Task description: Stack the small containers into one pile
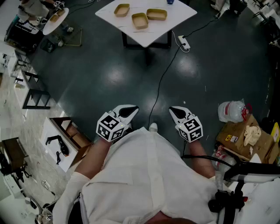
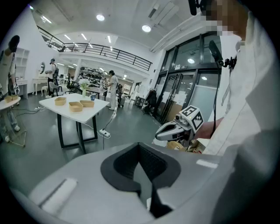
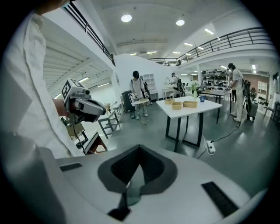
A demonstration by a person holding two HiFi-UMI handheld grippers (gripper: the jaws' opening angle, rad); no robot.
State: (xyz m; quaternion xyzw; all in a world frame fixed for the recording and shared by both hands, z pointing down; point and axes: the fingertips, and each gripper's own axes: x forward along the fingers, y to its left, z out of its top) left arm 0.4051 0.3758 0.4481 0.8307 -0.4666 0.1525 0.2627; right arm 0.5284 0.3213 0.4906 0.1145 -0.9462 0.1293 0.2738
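Three small tan containers lie apart from one another on a white table far ahead of me. Both grippers hang close to my body, well short of the table. The left gripper has its jaws together with nothing in them, and so does the right gripper. In the left gripper view the jaws point toward the table, where the containers look small. The right gripper view looks over its own jaws to the same containers.
A power strip with a black cable lies on the dark floor below the table. A cardboard box and a plastic bag sit at the right. A round white table and a black rack stand at the left. People stand far off.
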